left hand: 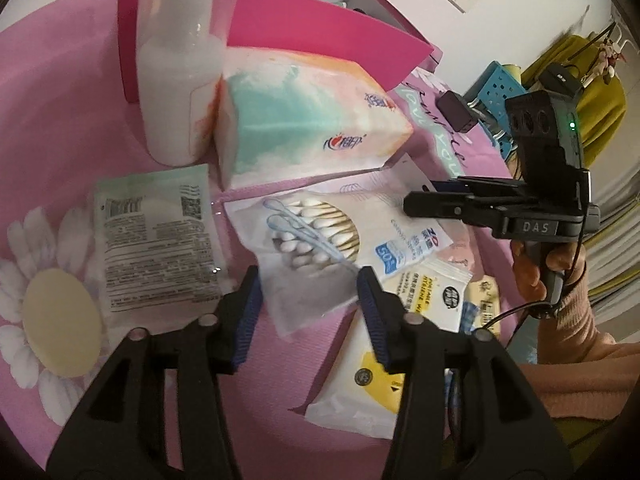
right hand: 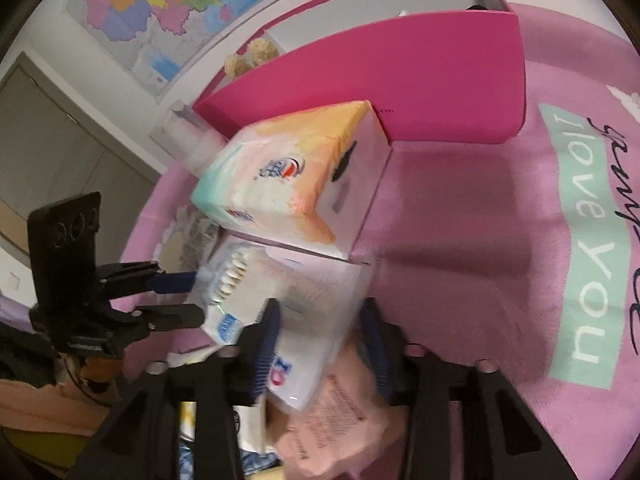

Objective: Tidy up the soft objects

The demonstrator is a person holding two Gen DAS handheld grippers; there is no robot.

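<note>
A bag of cotton swabs point(left hand: 320, 236) lies on the pink mat, its near corner between the spread fingers of my open left gripper point(left hand: 308, 284). A pastel tissue pack point(left hand: 308, 120) lies behind it, in front of the magenta box point(left hand: 320, 28). My right gripper point(left hand: 416, 200) reaches in from the right, jaws parted over the packets. In the right wrist view my open right gripper point(right hand: 324, 324) straddles a white packet point(right hand: 316, 320) atop a peach packet point(right hand: 340, 412); the tissue pack point(right hand: 288, 176) and swab bag point(right hand: 236, 276) lie beyond, with the left gripper point(right hand: 188, 300) at the bag.
A white bottle in a clear case point(left hand: 180, 64) stands left of the tissue pack. A green-white sachet point(left hand: 156, 236) and yellow-white wipes packs point(left hand: 360, 380) lie on the mat point(right hand: 480, 240). A blue basket point(left hand: 500, 88) stands at the right.
</note>
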